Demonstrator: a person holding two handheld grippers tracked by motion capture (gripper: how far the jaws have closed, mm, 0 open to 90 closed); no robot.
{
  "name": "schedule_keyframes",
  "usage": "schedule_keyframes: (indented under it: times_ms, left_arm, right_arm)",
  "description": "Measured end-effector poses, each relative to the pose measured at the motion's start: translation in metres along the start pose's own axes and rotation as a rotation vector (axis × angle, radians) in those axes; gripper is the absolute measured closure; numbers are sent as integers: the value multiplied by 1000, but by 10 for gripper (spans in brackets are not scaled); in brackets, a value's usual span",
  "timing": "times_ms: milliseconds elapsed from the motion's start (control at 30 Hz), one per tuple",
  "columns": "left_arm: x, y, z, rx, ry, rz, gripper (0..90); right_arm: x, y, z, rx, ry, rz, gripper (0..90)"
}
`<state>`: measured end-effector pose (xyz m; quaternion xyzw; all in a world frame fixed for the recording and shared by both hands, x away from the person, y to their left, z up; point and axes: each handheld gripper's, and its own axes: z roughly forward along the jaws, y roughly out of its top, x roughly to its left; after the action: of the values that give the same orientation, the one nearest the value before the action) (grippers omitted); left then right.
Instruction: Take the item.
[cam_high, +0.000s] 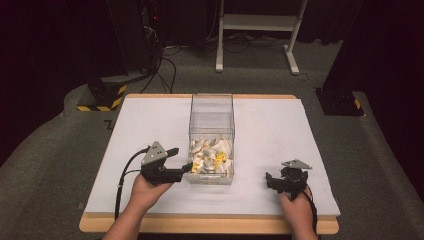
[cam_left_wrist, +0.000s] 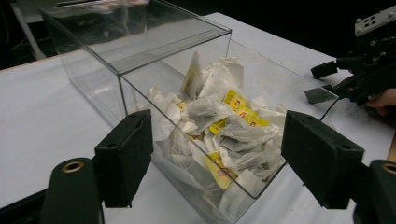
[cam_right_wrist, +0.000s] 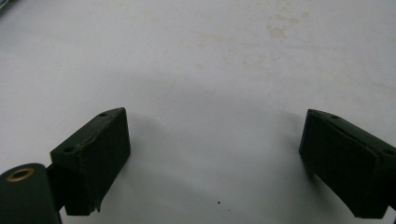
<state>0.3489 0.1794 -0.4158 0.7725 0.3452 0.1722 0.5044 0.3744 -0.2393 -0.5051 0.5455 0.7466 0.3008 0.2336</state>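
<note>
The right gripper (cam_right_wrist: 212, 163) points down at the white table (cam_right_wrist: 201, 60), its two black jaws standing wide apart with nothing between them. Each jaw throws a soft shadow on the sheet beneath. Farther off, the table carries faint yellowish stains; a tiny dark speck lies near, between the jaws.

Clear plastic box (cam_high: 211, 117) upright at table centre, white-and-yellow sachets (cam_high: 210, 156) heaped in its near end.
</note>
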Motion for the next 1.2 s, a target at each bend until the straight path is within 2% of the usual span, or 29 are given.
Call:
schedule_keyframes:
  times_ms: [400,700,767,867,967,1200]
  left_arm:
    - [-6,10,18,38,-73,8,349]
    - [-12,17,32,107,-84,50,404]
    - [-12,18,34,120,-103,59,436]
    - [-13,19,39,145,-112,73,439]
    - [-13,20,42,155,-124,70,442]
    - [-17,24,52,204,-138,105,462]
  right_arm:
    - [0,0,0,0,0,0,86]
    - [0,0,0,0,0,0,86]
    - [0,0,0,0,0,-1,87]
    - [0,0,0,-1,-1,-2,87]
    - [0,0,0,-1,-1,-3,87]
    - [0,0,0,-1,-1,-3,87]
